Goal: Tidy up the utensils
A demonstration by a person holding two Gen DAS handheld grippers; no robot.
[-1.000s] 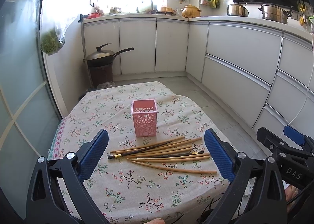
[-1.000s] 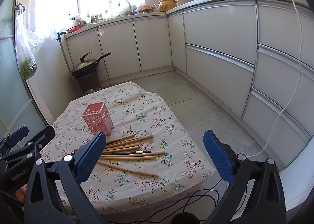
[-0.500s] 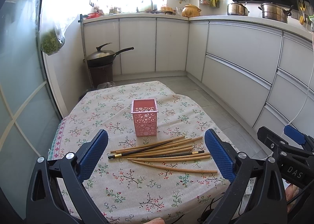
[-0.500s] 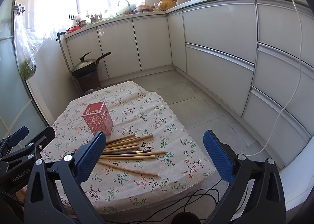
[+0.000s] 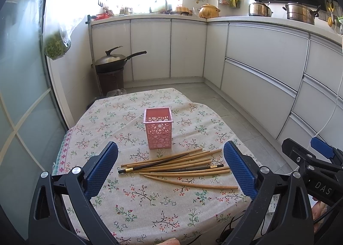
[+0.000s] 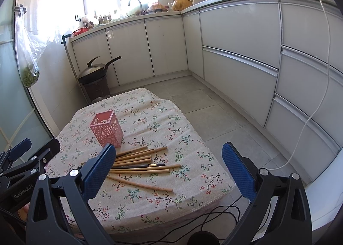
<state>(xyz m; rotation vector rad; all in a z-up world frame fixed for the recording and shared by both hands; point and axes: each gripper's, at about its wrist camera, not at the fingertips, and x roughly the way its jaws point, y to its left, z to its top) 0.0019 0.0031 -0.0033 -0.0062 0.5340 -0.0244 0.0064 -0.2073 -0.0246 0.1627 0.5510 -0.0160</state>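
A pink perforated holder (image 5: 158, 130) stands upright on the floral-cloth table (image 5: 150, 210); it also shows in the right wrist view (image 6: 107, 130). Several wooden chopsticks and two dark ones (image 5: 180, 164) lie loose in a fan just in front of it, seen too in the right wrist view (image 6: 139, 164). My left gripper (image 5: 170, 170) is open and empty, held above the near side of the chopsticks. My right gripper (image 6: 169, 172) is open and empty, over the table's right front corner. Each gripper shows at the edge of the other's view.
A wok on a dark stand (image 5: 110, 62) sits beyond the table by the glass door (image 5: 19, 95). White cabinets (image 5: 257, 69) run along the back and right. Cables (image 6: 214, 215) lie on the tiled floor at the table's front edge.
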